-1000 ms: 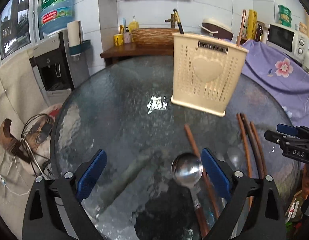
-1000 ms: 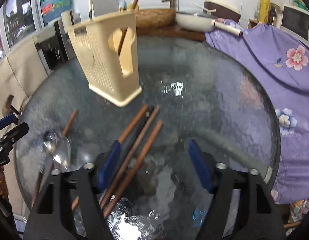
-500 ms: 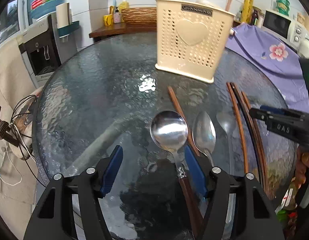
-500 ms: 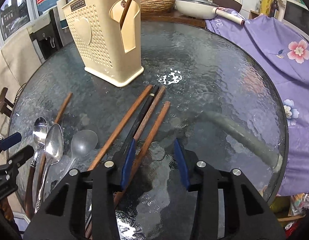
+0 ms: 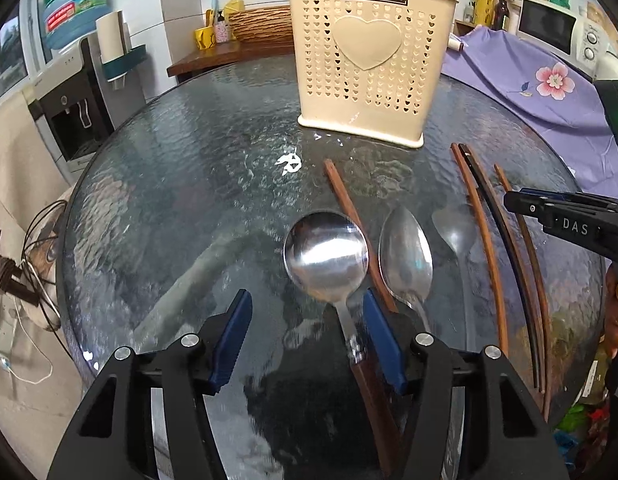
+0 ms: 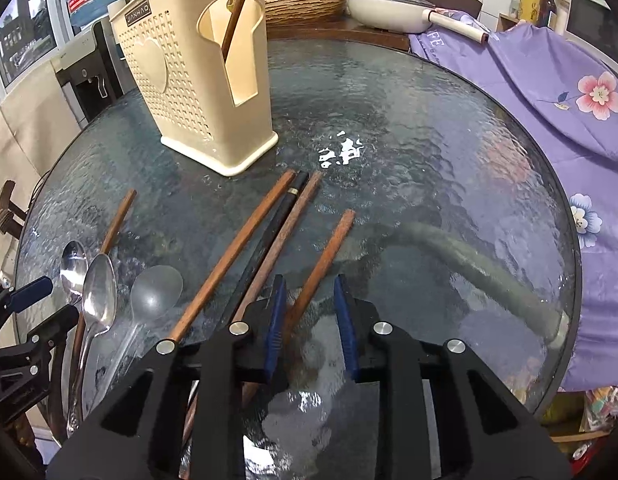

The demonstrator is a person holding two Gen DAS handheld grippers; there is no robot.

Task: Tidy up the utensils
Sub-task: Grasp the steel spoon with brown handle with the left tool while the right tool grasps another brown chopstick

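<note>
Right wrist — cream holder (image 6: 181, 92) contains one brown chopstick (image 6: 231, 26)

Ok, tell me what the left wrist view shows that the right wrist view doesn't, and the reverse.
Only the left wrist view shows the holder's heart front head-on, the microwave and the open left gripper straddling the round spoon's handle.

Only the right wrist view shows the holder's side cutout with a chopstick inside, the white pan and the right gripper, open around the rightmost chopstick.

Both show the cream holder, glass table, three spoons, loose chopsticks and purple cloth.
</note>
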